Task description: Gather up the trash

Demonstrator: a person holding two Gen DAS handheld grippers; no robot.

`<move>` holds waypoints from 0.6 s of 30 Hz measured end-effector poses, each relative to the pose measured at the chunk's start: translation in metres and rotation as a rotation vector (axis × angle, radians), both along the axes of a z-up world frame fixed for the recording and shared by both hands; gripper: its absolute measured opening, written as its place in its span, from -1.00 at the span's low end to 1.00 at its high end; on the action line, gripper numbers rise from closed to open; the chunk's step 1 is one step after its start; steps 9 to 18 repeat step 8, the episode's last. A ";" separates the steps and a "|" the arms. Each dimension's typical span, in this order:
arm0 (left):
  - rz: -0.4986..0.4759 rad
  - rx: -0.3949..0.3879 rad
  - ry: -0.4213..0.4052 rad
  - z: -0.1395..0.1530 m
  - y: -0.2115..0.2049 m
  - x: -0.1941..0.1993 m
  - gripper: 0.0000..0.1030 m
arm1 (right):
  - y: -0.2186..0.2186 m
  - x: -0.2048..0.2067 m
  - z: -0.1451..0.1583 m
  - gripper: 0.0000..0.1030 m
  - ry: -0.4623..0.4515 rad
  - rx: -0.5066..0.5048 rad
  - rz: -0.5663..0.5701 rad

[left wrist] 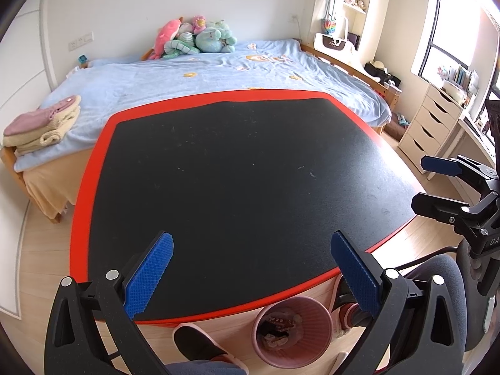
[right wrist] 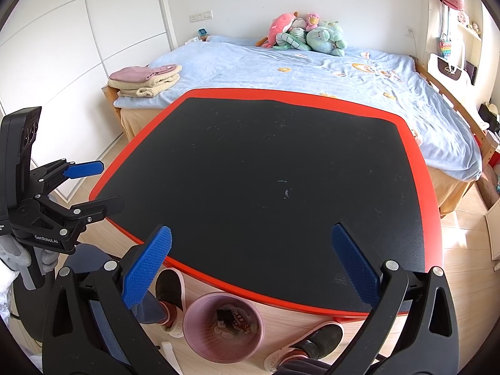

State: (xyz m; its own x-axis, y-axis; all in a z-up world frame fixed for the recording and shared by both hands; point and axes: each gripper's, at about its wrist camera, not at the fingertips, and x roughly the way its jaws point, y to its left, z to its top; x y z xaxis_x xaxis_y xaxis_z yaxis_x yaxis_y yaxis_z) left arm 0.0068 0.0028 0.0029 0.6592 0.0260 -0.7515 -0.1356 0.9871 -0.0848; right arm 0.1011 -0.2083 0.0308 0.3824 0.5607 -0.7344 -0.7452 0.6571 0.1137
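Trash (left wrist: 279,328) lies in a pink bin (left wrist: 292,331) on the floor just under the desk's near edge, between the person's slippers (right wrist: 307,343). Both the left gripper (left wrist: 251,276) and right gripper (right wrist: 251,268) hang over that near edge with blue fingers (left wrist: 150,276) spread wide, holding nothing. The black, red-bordered desk (left wrist: 243,168) stands against a blue bed (left wrist: 193,75).
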 end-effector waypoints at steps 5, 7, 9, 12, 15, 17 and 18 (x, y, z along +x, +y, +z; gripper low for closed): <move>0.004 -0.011 -0.001 -0.001 0.000 0.001 0.88 | -0.001 0.001 -0.002 0.95 0.002 -0.001 -0.002; 0.000 -0.011 -0.016 -0.001 0.000 0.000 0.88 | 0.000 0.002 -0.002 0.95 0.001 -0.002 -0.002; 0.000 -0.002 -0.015 -0.001 -0.001 0.000 0.88 | 0.000 0.002 -0.002 0.95 0.001 -0.003 -0.002; 0.000 -0.002 -0.015 -0.001 -0.001 0.000 0.88 | 0.000 0.002 -0.002 0.95 0.001 -0.003 -0.002; 0.000 -0.002 -0.015 -0.001 -0.001 0.000 0.88 | 0.000 0.002 -0.002 0.95 0.001 -0.003 -0.002; 0.000 -0.002 -0.015 -0.001 -0.001 0.000 0.88 | 0.000 0.002 -0.002 0.95 0.001 -0.003 -0.002; 0.000 -0.002 -0.015 -0.001 -0.001 0.000 0.88 | 0.000 0.002 -0.002 0.95 0.001 -0.003 -0.002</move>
